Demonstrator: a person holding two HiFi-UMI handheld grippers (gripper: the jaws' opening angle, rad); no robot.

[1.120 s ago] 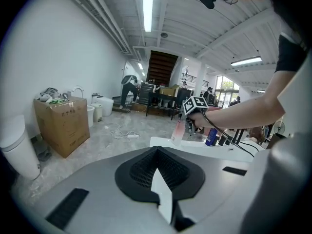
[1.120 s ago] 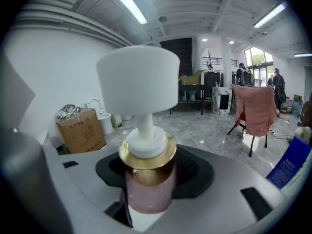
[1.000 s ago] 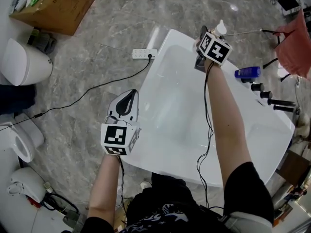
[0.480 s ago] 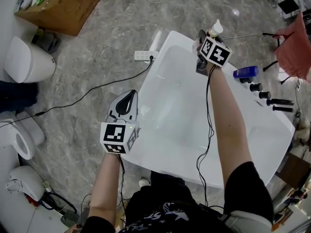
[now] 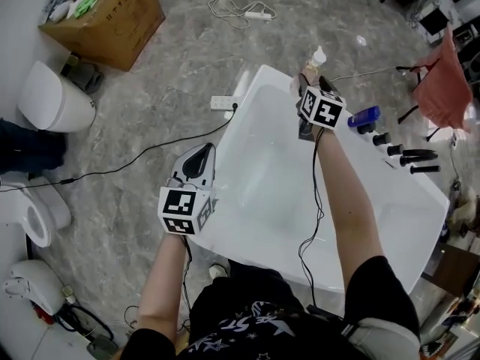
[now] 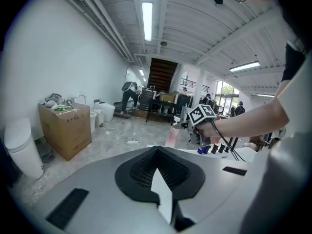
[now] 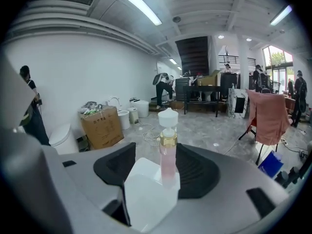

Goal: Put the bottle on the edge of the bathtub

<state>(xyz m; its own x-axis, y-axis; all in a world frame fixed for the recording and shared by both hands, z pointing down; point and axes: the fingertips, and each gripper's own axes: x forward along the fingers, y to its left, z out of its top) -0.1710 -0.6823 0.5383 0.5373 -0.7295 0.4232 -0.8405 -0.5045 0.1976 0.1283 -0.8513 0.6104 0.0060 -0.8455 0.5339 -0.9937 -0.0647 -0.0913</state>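
Note:
A pink bottle point(image 5: 318, 57) with a white cap stands upright on the far corner of the white bathtub point(image 5: 247, 96). My right gripper point(image 5: 309, 81) is just behind it, jaws open; the bottle point(image 7: 168, 150) stands free in front of its white pads point(image 7: 146, 189), with no pad pressing on it. My left gripper point(image 5: 202, 150) hovers over the tub's near-left rim, shut and empty. In the left gripper view the bottle point(image 6: 171, 136) and the right hand show far ahead.
A blue bottle point(image 5: 364, 116) and black tap fittings point(image 5: 401, 156) sit along the tub's right rim. A power strip point(image 5: 223, 103) and cable lie on the floor at left. A cardboard box point(image 5: 105, 10), a toilet point(image 5: 56, 96) and a red cloth point(image 5: 442, 81) surround the tub.
The right gripper has drawn back from the bottle, which stays standing on the tub's corner. The left gripper has held its place.

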